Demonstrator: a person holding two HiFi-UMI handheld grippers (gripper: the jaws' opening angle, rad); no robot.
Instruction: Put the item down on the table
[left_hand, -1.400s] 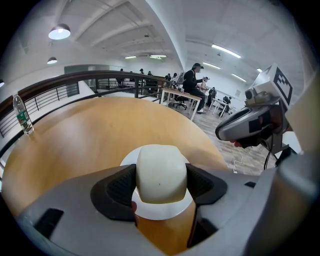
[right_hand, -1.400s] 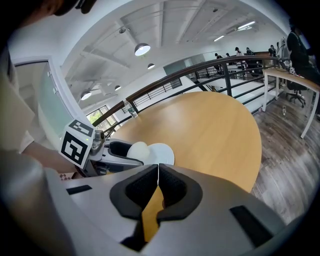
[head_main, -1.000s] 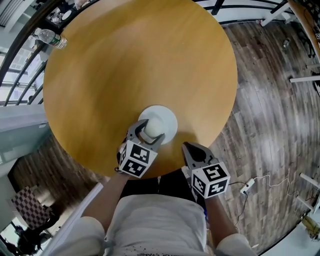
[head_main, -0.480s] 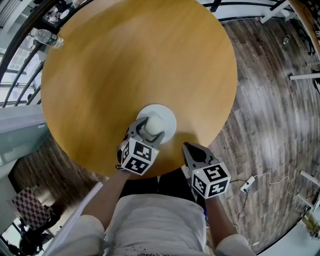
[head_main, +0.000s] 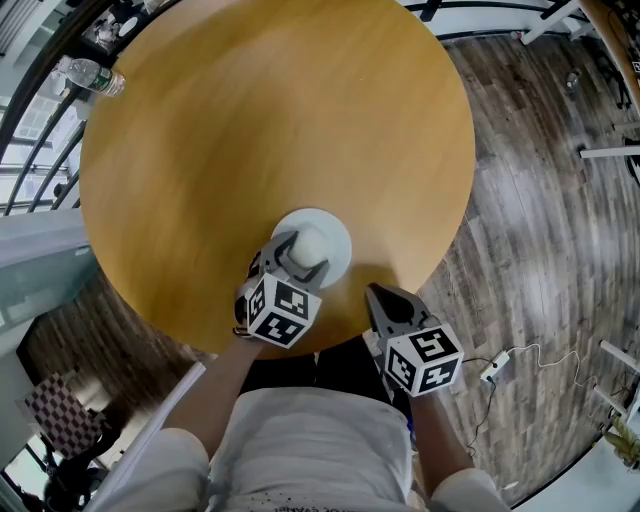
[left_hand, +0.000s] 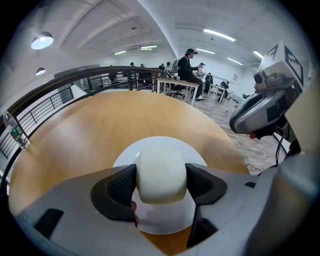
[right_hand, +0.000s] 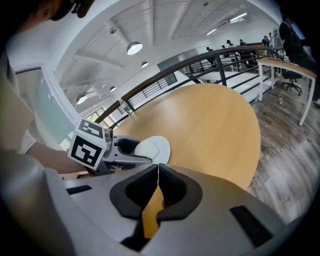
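A cream-white rounded item (left_hand: 161, 173) (head_main: 308, 246) is pinched between both pads of my left gripper (left_hand: 161, 184) (head_main: 300, 258), which is shut on it. It sits over a white plate (left_hand: 165, 147) (head_main: 334, 230) on the round wooden table (head_main: 270, 130); whether the item touches the plate I cannot tell. My right gripper (right_hand: 158, 187) (head_main: 385, 303) is shut and empty, held at the table's near edge to the right of the left one. In the right gripper view the left gripper (right_hand: 127, 148) shows with the plate (right_hand: 156, 146).
A plastic water bottle (head_main: 88, 76) (left_hand: 14, 131) lies at the table's far left edge by a dark railing (head_main: 40, 90). Wood-plank floor (head_main: 540, 200) lies to the right, with a white cable and plug (head_main: 495, 370). Desks and people stand far off (left_hand: 187, 75).
The left gripper with the item has shifted very slightly; the view has drifted a little. The right gripper has stayed put.
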